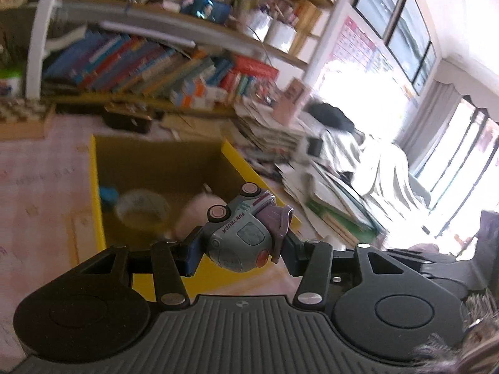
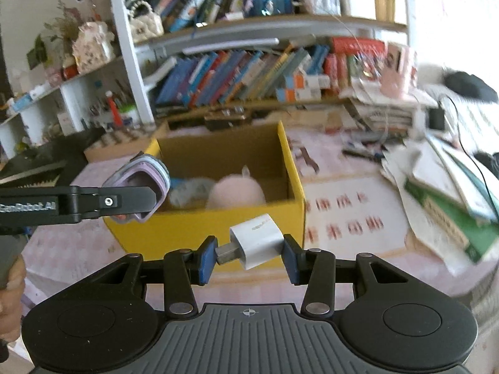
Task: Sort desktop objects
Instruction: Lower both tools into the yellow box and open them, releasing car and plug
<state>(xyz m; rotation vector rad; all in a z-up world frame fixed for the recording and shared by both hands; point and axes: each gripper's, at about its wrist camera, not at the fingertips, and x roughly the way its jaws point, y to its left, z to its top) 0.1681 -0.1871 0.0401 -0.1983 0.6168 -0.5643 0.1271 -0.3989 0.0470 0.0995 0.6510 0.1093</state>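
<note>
Left hand-held gripper (image 1: 240, 249) pinching toy truck (image 1: 241, 233), centre of frame, above yellow box (image 1: 93, 193). We judge it light, hard moulded plastic, rounded and slippery; grip across flat sides, not on wheels.

Right hand-held gripper (image 2: 249, 257) pinching white charger (image 2: 257, 240), lower centre: smooth, stiff, blocky, held end to end. Soft pink toy (image 2: 235, 191) inside box.

Black tongs (image 2: 249, 257) with blue pads (image 2: 207, 258), silver rivets, ribbed grey base.
</note>
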